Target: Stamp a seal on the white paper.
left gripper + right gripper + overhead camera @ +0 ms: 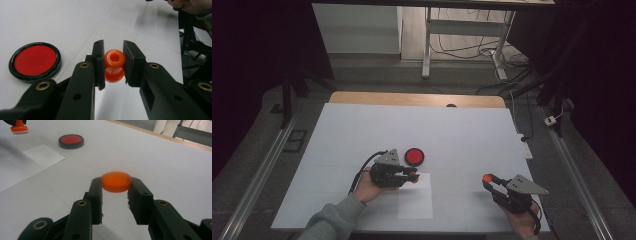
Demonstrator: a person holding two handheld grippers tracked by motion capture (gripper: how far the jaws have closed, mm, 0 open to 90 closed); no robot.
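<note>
Left gripper (114,66) clamped on an orange stamp (114,65): glossy plastic, spool-shaped, round knob on top with a dimple in its centre, narrow waist, wider flange below. Pads pressed on the knob from both sides. Held above the white sheet (416,202), near its far corner, seen in the high view as an orange spot (414,176) at the tip of the left gripper (412,175). From the right gripper view, same stamp (19,128) at top left, flat pale base facing down, clear of the table.

Right gripper (116,185) clamped on an orange cap (116,181): shallow round disc, translucent, low rim, open side up, smooth inside. Tips of both jaws touching its rim, left and right. Held level over bare table (462,135), well apart from the stamp. In the high view, cap (487,177) a small orange dot at the end of the right gripper (490,180), pointing toward the table's middle.

Ink pad (414,156) lying flat on the table just beyond the left gripper: round black case, red felt inside, lid off. Same pad (35,61) at left in the left gripper view, close to the jaws but not touching; also far off (71,141) in the right gripper view, beyond the sheet (37,157).

Sheet plain white, rectangular, flat on the table between the two hands, nearer the left.
</note>
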